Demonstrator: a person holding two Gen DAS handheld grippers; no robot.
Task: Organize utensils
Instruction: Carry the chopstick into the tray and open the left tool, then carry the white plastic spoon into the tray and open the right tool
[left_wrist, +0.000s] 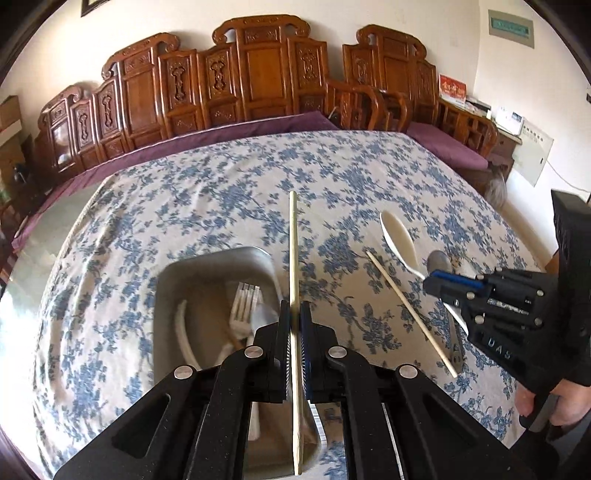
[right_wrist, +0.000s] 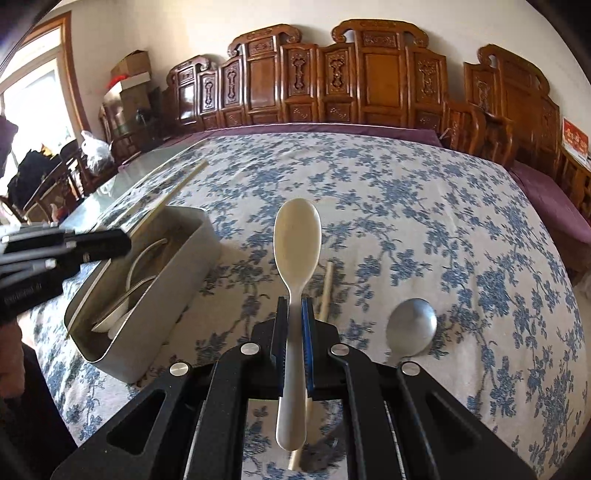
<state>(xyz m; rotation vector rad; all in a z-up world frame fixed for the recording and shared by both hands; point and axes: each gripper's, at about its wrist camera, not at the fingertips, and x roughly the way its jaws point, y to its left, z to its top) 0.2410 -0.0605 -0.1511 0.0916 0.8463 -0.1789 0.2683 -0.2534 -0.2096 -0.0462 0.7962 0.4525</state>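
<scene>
My left gripper is shut on a pale chopstick, held above the right rim of a grey metal tray. The tray holds a fork and white utensils. My right gripper is shut on a white spoon, held above the tablecloth. A second chopstick lies on the cloth to the right, partly under the right gripper. A metal spoon lies right of the right gripper. The left gripper and the tray show at the left in the right wrist view.
The table carries a blue floral cloth. Carved wooden chairs with purple cushions line its far side. A glass-topped surface adjoins the far left. My hand holds the right gripper at the right edge.
</scene>
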